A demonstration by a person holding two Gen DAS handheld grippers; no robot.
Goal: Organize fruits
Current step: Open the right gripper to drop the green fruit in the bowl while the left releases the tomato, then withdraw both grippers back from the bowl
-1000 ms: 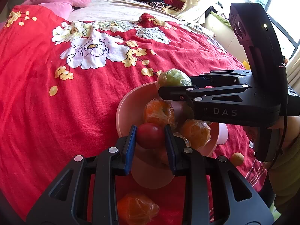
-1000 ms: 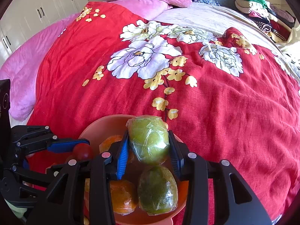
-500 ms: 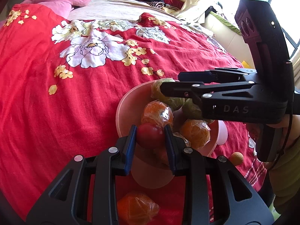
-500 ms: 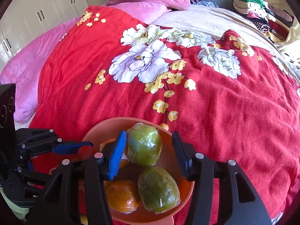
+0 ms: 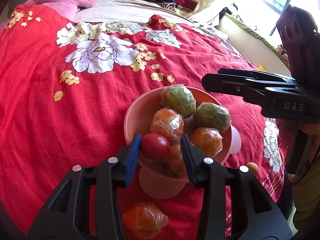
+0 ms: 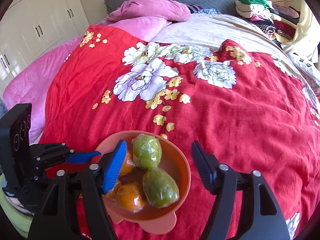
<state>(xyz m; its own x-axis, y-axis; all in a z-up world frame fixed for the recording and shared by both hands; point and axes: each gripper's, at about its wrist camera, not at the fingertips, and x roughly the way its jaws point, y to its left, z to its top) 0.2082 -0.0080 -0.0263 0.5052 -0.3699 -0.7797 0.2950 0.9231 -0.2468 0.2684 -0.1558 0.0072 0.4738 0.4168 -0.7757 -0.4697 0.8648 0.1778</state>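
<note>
A salmon-pink bowl (image 5: 130,118) (image 6: 186,166) sits on the red flowered bedspread. It holds two green wrapped fruits (image 5: 178,100) (image 6: 147,152) and several wrapped oranges (image 5: 167,122). My left gripper (image 5: 160,140) hovers at the bowl's near rim, its jaws opening. A red fruit (image 5: 156,146) sits between them, against the left pad and apart from the right one. My right gripper (image 6: 159,143) is above the bowl with jaws opening wide and nothing between them. From the left wrist it shows side-on (image 5: 208,80).
One wrapped orange (image 5: 144,220) lies on the bedspread in front of the bowl, and a small tan ball-shaped fruit (image 5: 251,167) to its right. Pink pillows (image 6: 148,10) and a clothes pile (image 6: 264,14) are at the bed's far end. White wardrobes (image 6: 40,24) stand on the left.
The right gripper let the green fruit go into the bowl, spread its jaws and lifted back. The left jaws loosened around the red fruit, leaving a gap at the right pad.
</note>
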